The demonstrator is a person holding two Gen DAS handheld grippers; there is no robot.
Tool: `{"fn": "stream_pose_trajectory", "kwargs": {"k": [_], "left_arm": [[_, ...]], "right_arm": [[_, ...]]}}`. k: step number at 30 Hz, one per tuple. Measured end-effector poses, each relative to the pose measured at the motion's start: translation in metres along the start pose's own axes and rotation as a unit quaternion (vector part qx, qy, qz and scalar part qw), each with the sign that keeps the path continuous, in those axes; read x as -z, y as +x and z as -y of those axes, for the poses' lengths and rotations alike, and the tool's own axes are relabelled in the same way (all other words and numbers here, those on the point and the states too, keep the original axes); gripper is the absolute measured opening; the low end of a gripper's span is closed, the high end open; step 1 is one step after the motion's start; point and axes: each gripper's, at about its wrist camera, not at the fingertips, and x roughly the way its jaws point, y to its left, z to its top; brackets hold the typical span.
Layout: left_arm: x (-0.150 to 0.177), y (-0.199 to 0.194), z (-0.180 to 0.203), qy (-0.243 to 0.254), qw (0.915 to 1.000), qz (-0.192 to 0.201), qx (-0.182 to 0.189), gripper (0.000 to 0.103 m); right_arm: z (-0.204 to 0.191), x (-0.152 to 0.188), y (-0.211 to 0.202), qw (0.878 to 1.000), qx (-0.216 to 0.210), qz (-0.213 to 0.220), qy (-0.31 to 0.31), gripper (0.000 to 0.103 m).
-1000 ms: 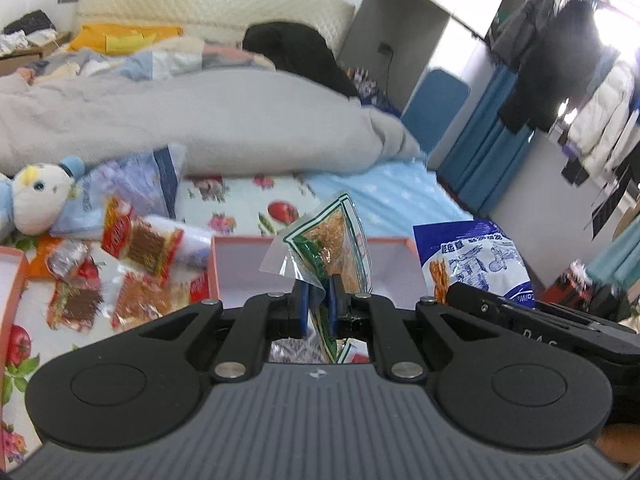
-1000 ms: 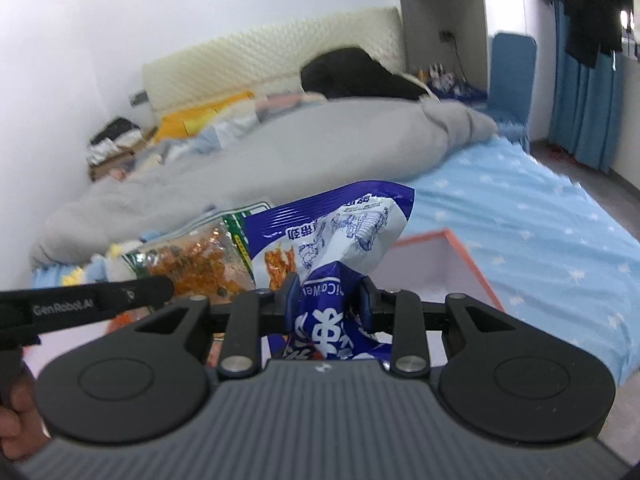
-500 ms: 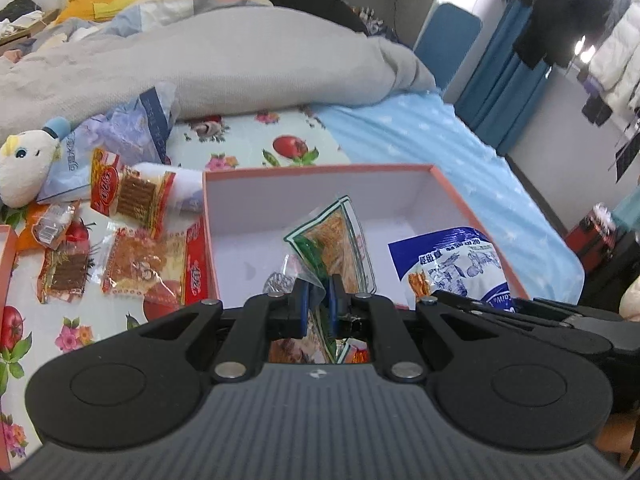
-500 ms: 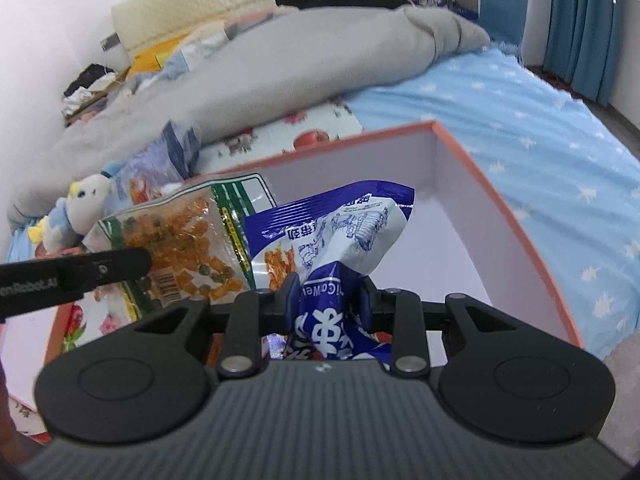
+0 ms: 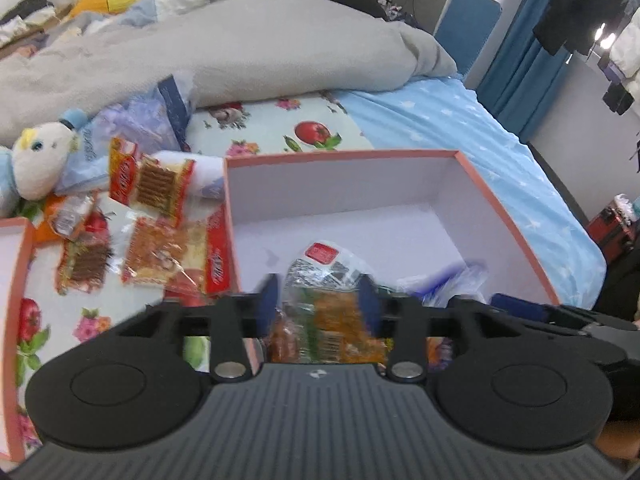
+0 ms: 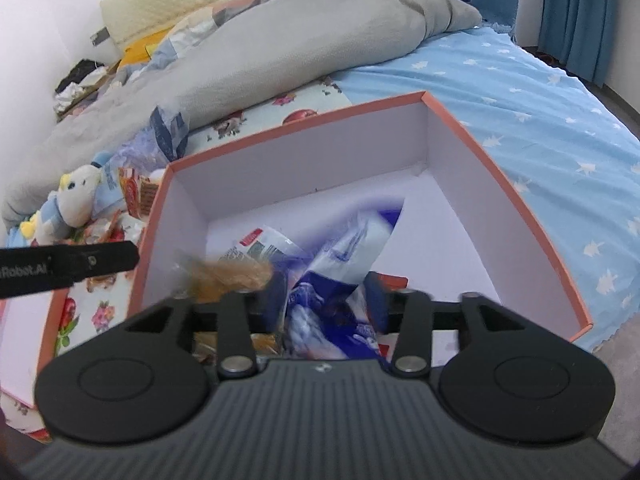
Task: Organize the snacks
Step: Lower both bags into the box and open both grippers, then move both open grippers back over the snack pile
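An orange-rimmed box (image 5: pixel 340 155) (image 6: pixel 452 120) with white walls lies on the bed. My left gripper (image 5: pixel 318 304) hovers over its near end, jaws opening; the green-and-orange snack bag (image 5: pixel 328 316) drops blurred between the spread fingers, pads off it. My right gripper (image 6: pixel 326 300) is beside it, jaws opening too, and the blue-and-white snack bag (image 6: pixel 352 252) falls blurred into the box between its fingers. A clear packet with a red label (image 5: pixel 322 254) (image 6: pixel 252 240) lies on the box floor.
Several red and orange snack packets (image 5: pixel 160 240) lie on the flowered sheet left of the box, by a plush toy (image 5: pixel 36 160) (image 6: pixel 76 200). A second orange-rimmed box or lid (image 5: pixel 20 264) sits at far left. Grey duvet (image 5: pixel 240 52) behind, blue sheet (image 6: pixel 520 92) to the right.
Both grippers came down over the box, then spread their fingers. The green-orange bag and the blue bag slipped out of the grips and are dropping into the box.
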Motion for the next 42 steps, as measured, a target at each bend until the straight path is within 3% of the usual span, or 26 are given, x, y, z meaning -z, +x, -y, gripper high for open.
{"fn": "stream_pose_trajectory", "kwargs": {"k": [7, 17, 26, 42], "left_arm": [[-0.006, -0.030, -0.001, 0.010, 0.9993, 0.030, 0.018, 0.056], [-0.014, -0.100, -0.003, 0.035, 0.9936, 0.102, 0.035, 0.056], [-0.002, -0.153, -0.030, 0.038, 0.9885, 0.145, 0.017, 0.056], [0.049, -0.194, -0.110, -0.018, 0.9876, 0.155, -0.016, 0.057]], "right_arm": [[-0.008, -0.010, -0.028, 0.999, -0.002, 0.037, -0.002, 0.058], [-0.037, -0.019, -0.083, 0.993, -0.019, 0.112, -0.011, 0.058], [-0.071, -0.012, -0.121, 0.985, -0.045, 0.163, -0.036, 0.058], [-0.137, 0.022, -0.122, 0.978, -0.085, 0.173, -0.079, 0.060]]}}
